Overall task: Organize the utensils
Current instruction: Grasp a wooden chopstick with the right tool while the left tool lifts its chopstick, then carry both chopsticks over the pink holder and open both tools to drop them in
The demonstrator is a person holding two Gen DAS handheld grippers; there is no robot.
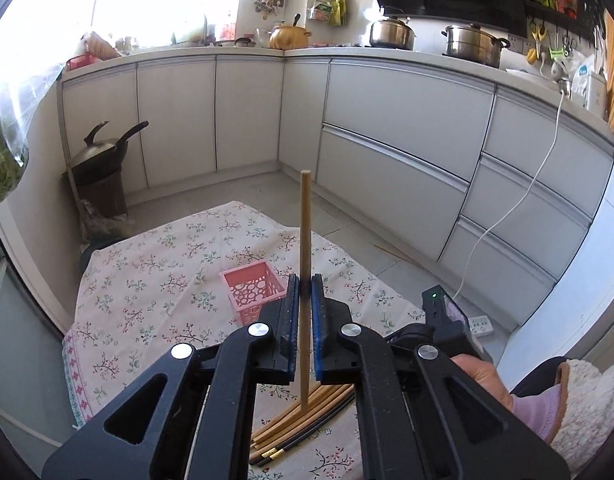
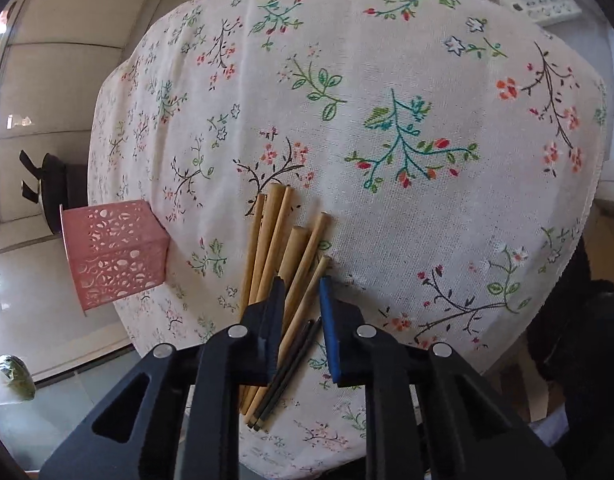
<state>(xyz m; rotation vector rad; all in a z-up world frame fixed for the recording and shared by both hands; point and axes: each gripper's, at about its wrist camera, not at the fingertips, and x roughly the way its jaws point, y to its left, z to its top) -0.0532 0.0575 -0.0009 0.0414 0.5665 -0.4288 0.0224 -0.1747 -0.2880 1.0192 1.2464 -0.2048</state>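
My left gripper [image 1: 305,285] has its jaws clenched on one bamboo chopstick [image 1: 305,240], held upright above the bench [image 1: 147,280], the pink basket [image 1: 253,290] just beyond. My right gripper [image 2: 303,280] straddles the chopstick pile [image 2: 283,248], jaws parted around it, nothing gripped.

Both the left gripper [image 1: 305,284] and the right gripper [image 2: 303,284] are black with round silver screws and blue pads. At the left-wrist view's lower right, a hand [image 1: 483,376] shows a lilac cuff [image 1: 537,410] under a cream fleece sleeve [image 1: 587,404].
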